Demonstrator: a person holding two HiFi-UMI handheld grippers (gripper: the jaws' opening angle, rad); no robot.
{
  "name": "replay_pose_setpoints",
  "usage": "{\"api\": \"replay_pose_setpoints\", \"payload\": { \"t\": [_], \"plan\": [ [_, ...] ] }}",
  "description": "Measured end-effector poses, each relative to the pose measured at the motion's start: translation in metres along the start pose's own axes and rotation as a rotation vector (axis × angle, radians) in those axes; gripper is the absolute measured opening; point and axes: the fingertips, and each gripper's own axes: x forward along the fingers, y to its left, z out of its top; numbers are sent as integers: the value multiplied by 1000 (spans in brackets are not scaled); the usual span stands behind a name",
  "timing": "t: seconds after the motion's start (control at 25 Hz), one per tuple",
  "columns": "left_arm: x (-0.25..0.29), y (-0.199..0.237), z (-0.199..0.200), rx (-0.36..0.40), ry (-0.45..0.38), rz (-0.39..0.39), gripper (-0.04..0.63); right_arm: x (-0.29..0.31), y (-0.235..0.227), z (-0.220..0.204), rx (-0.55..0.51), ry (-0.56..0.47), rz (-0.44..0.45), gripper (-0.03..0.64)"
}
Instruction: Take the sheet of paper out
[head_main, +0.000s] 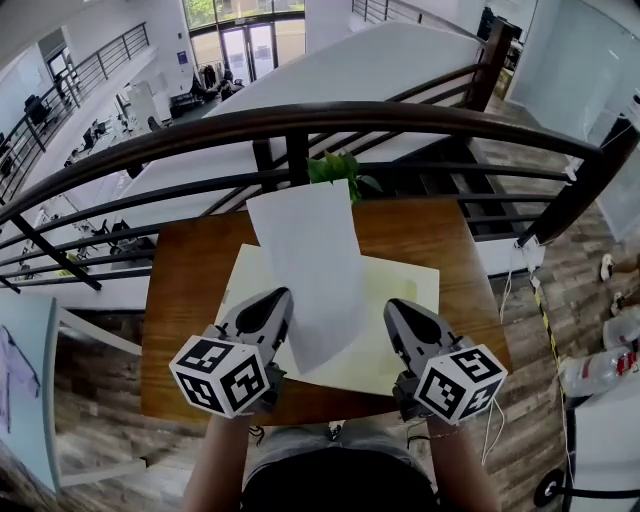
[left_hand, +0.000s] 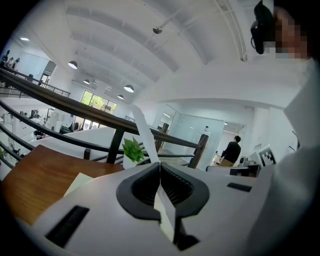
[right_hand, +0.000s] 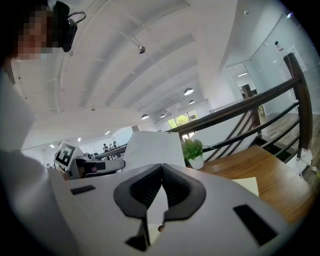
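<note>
Closest in, the left gripper (head_main: 278, 300) and right gripper (head_main: 395, 308) sit side by side, their marker cubes toward the person. Beneath them is the wooden table (head_main: 190, 300), set against a dark railing (head_main: 300, 120). On it lies a pale yellow flat cover (head_main: 400, 290) — folder or envelope, I cannot tell. The white sheet of paper (head_main: 305, 250) stands tilted above that cover, its top near the potted plant (head_main: 335, 168). The left jaws are clenched on the sheet's lower left edge, which runs up between them edge-on. The right jaws are pressed together at the tips, just beside the sheet, apparently gripping nothing. The sheet looks drawn out — its lower corner hangs free over the cover. Next, I judge, it needs carrying clear and laying on bare table without creasing.
</note>
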Motion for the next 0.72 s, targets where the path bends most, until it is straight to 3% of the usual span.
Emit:
{"api": "replay_pose_setpoints", "payload": {
  "t": [0.44, 0.72],
  "plan": [
    [30, -49, 9, 36, -28, -185, 20, -21, -7, 30, -9, -96, -57, 26],
    [40, -59, 4, 25, -14, -237, 20, -25, -11, 31, -7, -110, -91, 26]
  ]
}}
